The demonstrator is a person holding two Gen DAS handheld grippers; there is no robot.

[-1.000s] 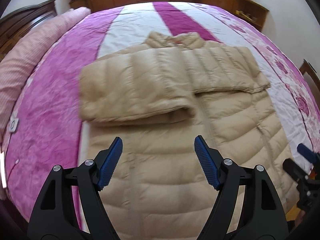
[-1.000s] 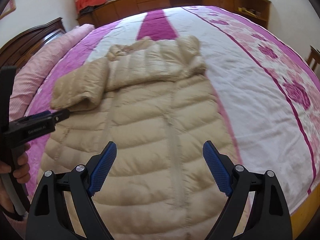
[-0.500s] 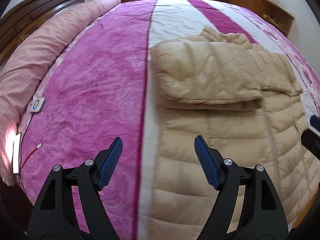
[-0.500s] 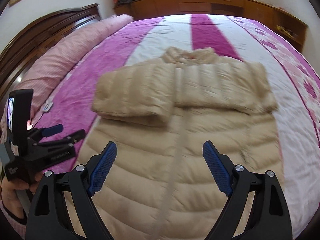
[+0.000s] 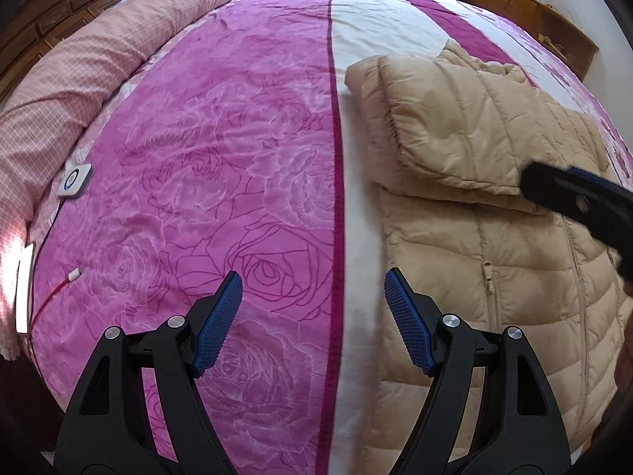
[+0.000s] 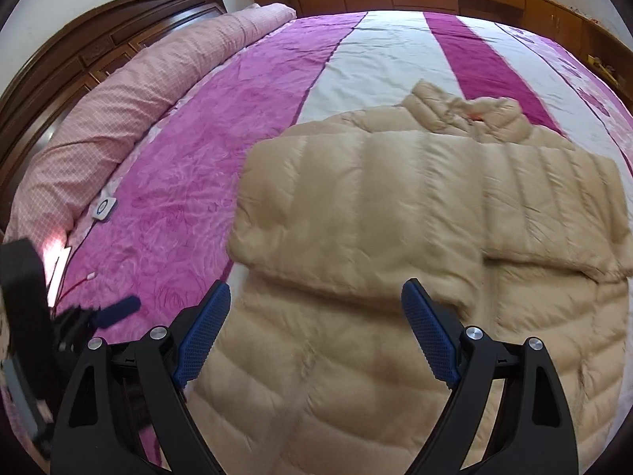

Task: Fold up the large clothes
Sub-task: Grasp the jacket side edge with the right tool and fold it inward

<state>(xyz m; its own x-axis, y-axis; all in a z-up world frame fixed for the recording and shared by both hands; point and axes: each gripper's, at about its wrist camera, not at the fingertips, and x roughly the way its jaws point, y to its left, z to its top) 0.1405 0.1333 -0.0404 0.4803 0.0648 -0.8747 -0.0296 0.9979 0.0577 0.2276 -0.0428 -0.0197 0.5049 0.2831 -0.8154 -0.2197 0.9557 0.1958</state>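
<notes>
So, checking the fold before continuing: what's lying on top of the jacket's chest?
Both sleeves lie folded across the jacket, below the collar. The chest beneath is covered, so its zipper there can't be seen.

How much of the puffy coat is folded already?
Done: both sleeves lie folded across the chest of the beige jacket on the bed. In hand: nothing; the left gripper is open over the bedspread beside the jacket and the right gripper is open over its body. Left: the long lower part is still flat and probably needs folding up.
</notes>
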